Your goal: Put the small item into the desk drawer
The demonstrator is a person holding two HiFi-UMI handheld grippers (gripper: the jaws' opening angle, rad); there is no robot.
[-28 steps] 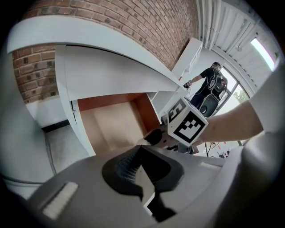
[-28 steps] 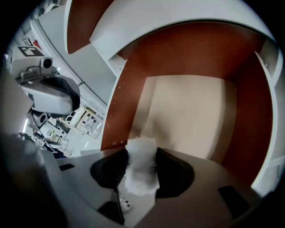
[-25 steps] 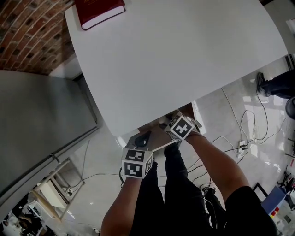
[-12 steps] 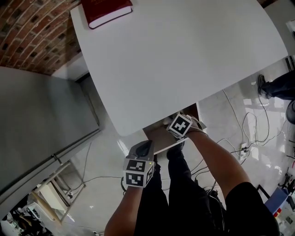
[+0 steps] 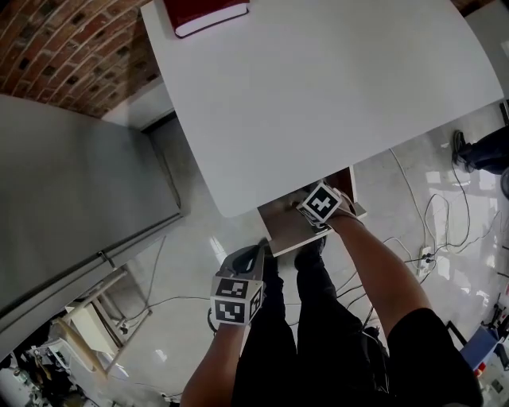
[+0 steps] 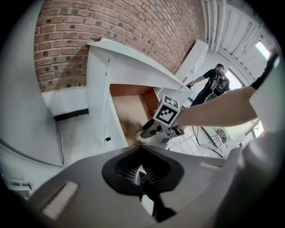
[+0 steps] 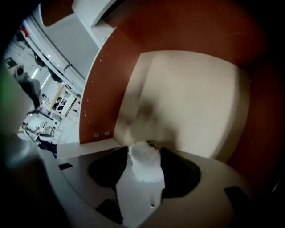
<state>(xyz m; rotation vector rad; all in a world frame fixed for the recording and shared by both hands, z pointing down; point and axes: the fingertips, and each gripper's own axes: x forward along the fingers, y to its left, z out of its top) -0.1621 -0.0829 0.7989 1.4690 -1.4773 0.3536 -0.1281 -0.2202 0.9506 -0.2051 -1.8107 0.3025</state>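
Observation:
The desk drawer (image 5: 280, 228) stands pulled out under the white desk (image 5: 318, 87), its pale floor (image 7: 191, 102) bare. My right gripper (image 5: 302, 210) reaches into it from the front. A small white item (image 7: 140, 178) sits upright between its jaws, just above the drawer floor, and the jaws are opening. My left gripper (image 5: 258, 246) hangs left of the drawer's front corner, apart from it, shut with nothing held. From the left gripper view the right gripper (image 6: 147, 129) lies inside the drawer (image 6: 129, 104).
A red book (image 5: 211, 12) lies at the desk's far edge. A grey cabinet (image 5: 71, 183) stands to the left below a brick wall (image 6: 111, 22). Cables (image 5: 429, 230) trail on the floor at right. Another person (image 6: 213, 82) stands in the background.
The right gripper has gone a little deeper into the drawer with the white item. The left gripper has stayed near the drawer's front left corner.

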